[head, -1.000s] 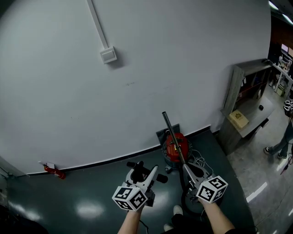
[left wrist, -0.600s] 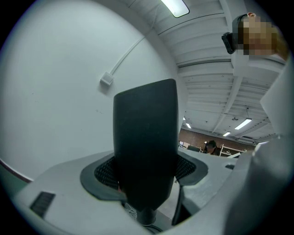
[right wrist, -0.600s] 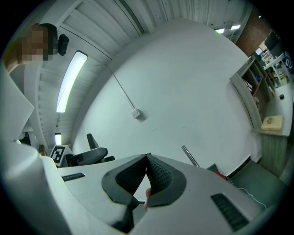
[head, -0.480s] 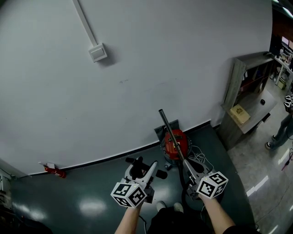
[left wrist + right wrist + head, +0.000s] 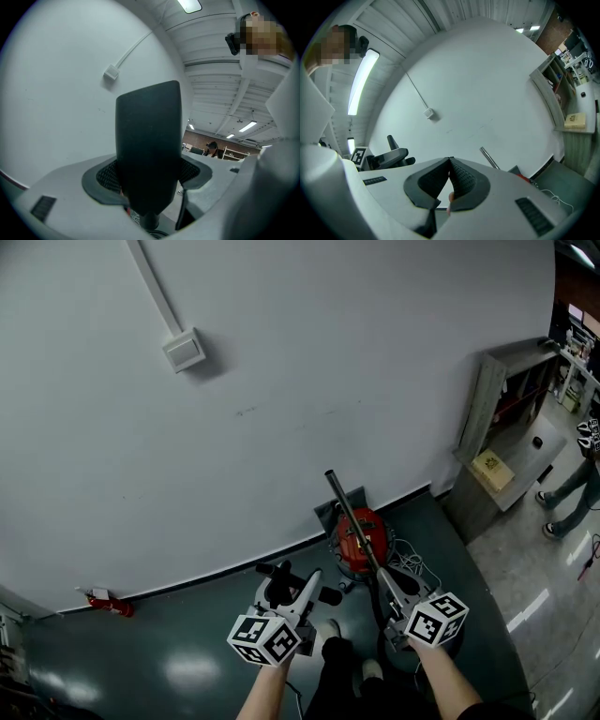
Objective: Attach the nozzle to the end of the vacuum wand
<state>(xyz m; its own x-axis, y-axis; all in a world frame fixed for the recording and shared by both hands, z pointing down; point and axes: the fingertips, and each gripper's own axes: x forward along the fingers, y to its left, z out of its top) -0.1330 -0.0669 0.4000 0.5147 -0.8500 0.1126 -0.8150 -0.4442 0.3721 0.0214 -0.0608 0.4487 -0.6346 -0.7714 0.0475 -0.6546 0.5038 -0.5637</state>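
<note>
In the head view the metal wand (image 5: 349, 510) rises slantwise from the red vacuum canister (image 5: 362, 538) against the white wall. My left gripper (image 5: 286, 592) is shut on the black nozzle (image 5: 277, 579). In the left gripper view the nozzle (image 5: 150, 154) stands upright between the pads and fills the middle of the view. My right gripper (image 5: 387, 579) hovers just right of the wand's lower part. Its jaws meet with nothing between them (image 5: 450, 161), and the wand (image 5: 488, 158) shows beyond them to the right. The left gripper (image 5: 386, 157) appears at that view's left.
A white cord (image 5: 409, 568) lies by the canister. A grey shelf unit (image 5: 483, 418) with a cardboard box (image 5: 489, 468) stands at the right, and a person's legs (image 5: 562, 493) are beyond it. A small red thing (image 5: 105, 603) lies at the wall's foot. My shoes (image 5: 330, 629) are on the dark floor.
The head view has swung, so the wall box has slid left. My feet have stepped forward toward the vacuum. Both grippers keep their state and their spacing.
</note>
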